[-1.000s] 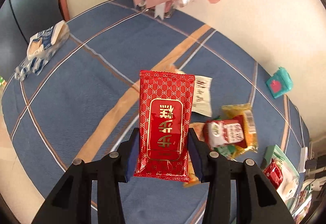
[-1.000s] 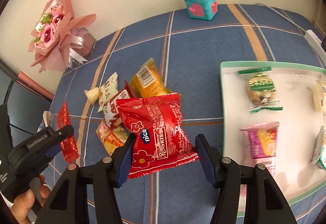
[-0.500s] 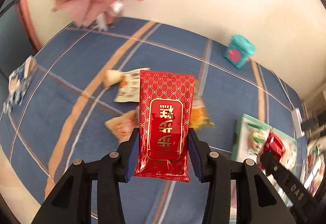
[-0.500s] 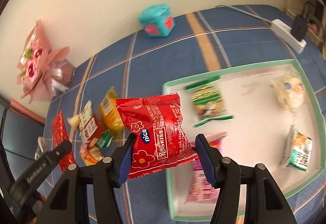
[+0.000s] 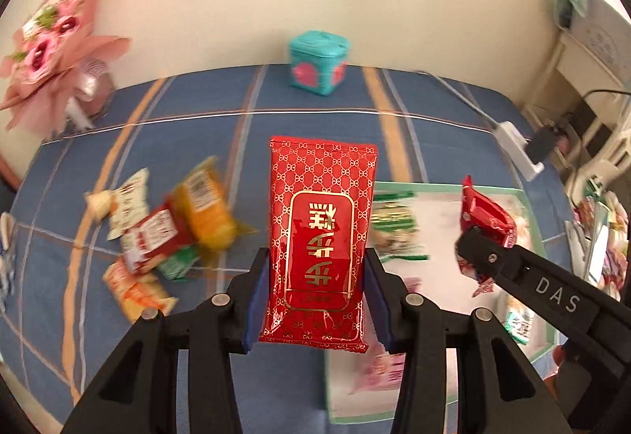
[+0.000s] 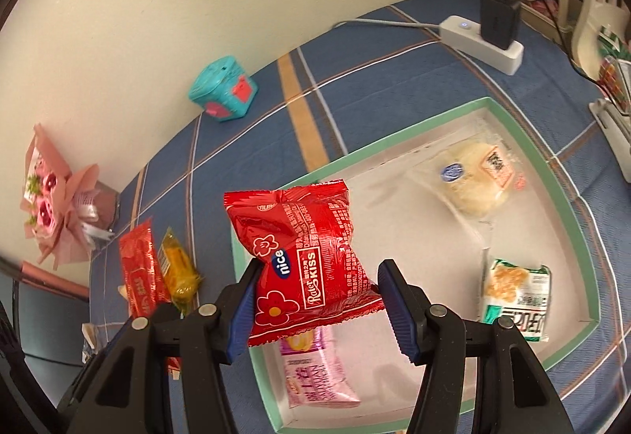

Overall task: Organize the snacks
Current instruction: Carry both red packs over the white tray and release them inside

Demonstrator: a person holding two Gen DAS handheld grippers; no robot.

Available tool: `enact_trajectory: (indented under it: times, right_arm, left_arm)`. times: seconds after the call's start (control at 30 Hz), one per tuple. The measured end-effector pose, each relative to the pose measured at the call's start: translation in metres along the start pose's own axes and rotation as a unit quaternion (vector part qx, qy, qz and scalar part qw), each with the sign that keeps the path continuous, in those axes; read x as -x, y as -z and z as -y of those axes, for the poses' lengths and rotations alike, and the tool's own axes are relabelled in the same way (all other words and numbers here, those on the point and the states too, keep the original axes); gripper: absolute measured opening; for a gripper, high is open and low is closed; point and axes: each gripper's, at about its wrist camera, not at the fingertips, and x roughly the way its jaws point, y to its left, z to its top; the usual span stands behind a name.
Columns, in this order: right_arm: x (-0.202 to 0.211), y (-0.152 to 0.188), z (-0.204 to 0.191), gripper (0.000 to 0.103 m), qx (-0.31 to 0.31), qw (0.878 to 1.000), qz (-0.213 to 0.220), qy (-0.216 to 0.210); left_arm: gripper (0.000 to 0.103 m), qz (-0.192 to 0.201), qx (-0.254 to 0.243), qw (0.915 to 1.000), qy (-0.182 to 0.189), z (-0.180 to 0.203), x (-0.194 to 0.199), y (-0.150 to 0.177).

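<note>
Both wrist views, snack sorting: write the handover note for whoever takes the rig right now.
Left tool: shut on the flat red patterned packet, held above the blue cloth.
Right tool: shut on the red Nice Kiss bag, held over the green-rimmed tray.
Done: four snacks lie in the tray, among them the pink packet and the pale bun.
Left: set down both held packets, then fetch the loose pile on the cloth.

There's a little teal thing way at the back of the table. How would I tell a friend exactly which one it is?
Start at the cream wall behind the blue plaid tablecloth. Where cloth meets wall, between the pink paper flower bouquet and the white power strip, sits a small teal plastic cube box. It stands alone, the only teal box, with pink-red patches on its sides.
</note>
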Motion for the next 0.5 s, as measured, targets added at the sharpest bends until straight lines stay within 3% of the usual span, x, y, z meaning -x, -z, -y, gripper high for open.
enact_trajectory:
  times: [0.5]
  right_arm:
    - [-0.012,-0.014,0.025,0.062,-0.023,1.0,0.005,0.01]
  left_arm:
    - [0.047,-0.02,0.0,0.9996,0.018,0.016,-0.049,-0.014]
